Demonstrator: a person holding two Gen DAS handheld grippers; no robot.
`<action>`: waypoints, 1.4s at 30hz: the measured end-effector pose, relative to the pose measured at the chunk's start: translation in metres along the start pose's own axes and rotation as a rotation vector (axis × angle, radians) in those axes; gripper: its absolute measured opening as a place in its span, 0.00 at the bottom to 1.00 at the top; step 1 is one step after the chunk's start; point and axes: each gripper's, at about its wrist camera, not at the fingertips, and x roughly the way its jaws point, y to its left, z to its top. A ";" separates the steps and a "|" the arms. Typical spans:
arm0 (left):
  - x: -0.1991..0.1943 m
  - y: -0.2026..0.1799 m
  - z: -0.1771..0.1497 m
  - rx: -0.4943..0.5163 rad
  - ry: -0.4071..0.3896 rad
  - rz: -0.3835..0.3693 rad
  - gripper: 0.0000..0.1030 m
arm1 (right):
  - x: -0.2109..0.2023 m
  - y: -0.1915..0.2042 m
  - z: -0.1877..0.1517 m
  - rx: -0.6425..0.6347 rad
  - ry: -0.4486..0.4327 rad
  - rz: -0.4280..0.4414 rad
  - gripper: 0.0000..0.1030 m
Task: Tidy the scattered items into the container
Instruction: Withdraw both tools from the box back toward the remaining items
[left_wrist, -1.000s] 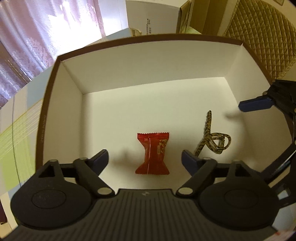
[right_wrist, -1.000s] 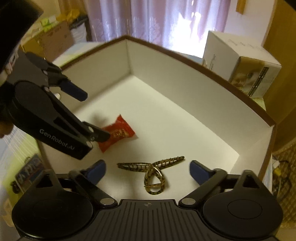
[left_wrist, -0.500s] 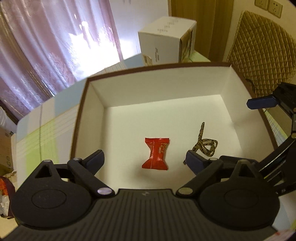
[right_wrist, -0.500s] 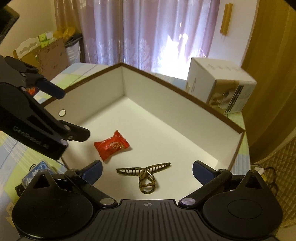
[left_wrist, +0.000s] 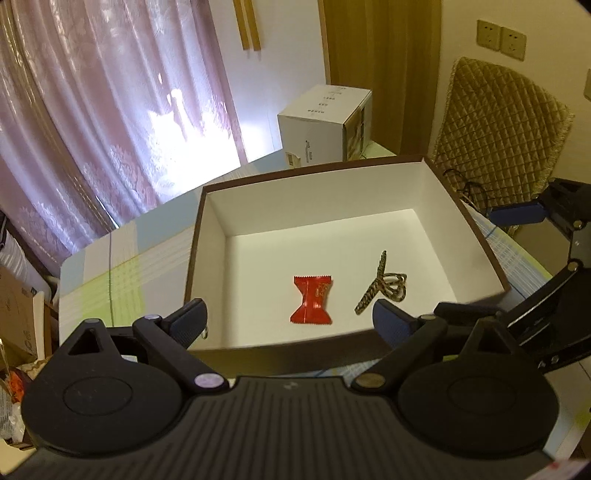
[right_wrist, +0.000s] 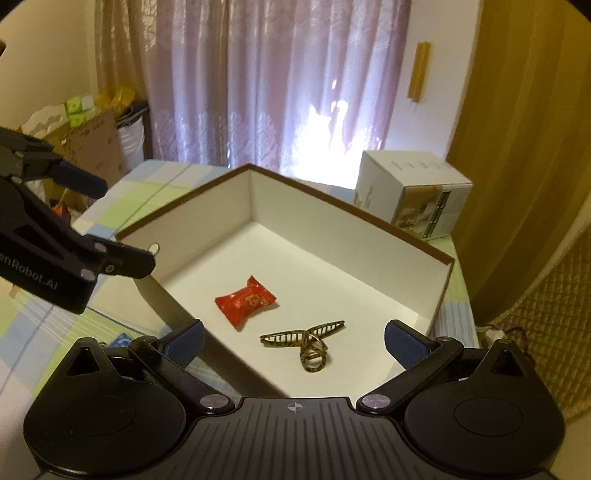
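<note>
At mid-frame of both views, a crinkly red candy (left_wrist: 311, 304) and a leopard-print hair clip (left_wrist: 380, 291) lie apart on the white floor of the brown-rimmed box (left_wrist: 195, 236) on a checked tabletop (left_wrist: 103, 280). Nothing covers them. Behind stands a white carton (right_wrist: 413, 195). Left tool (left_wrist: 288, 321) and right tool (right_wrist: 293, 339) hover above the near rim, wide, empty.

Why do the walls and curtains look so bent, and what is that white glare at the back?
Left wrist view: the fisheye lens bows the curtain and the box rim; daylight through the fabric burns out a white patch. Right wrist view: the same glare through the curtain, dark rounded corners, and the left claw slightly soft at the edge.
</note>
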 end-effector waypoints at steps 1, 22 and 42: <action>-0.006 0.000 -0.003 0.007 -0.009 0.001 0.92 | -0.005 0.003 -0.001 0.008 -0.006 -0.005 0.98; -0.085 0.006 -0.057 0.051 -0.101 -0.021 0.92 | -0.062 0.066 -0.030 0.067 -0.054 -0.023 0.98; -0.100 0.012 -0.120 -0.006 -0.061 -0.019 0.92 | -0.078 0.087 -0.077 0.093 -0.028 -0.018 0.98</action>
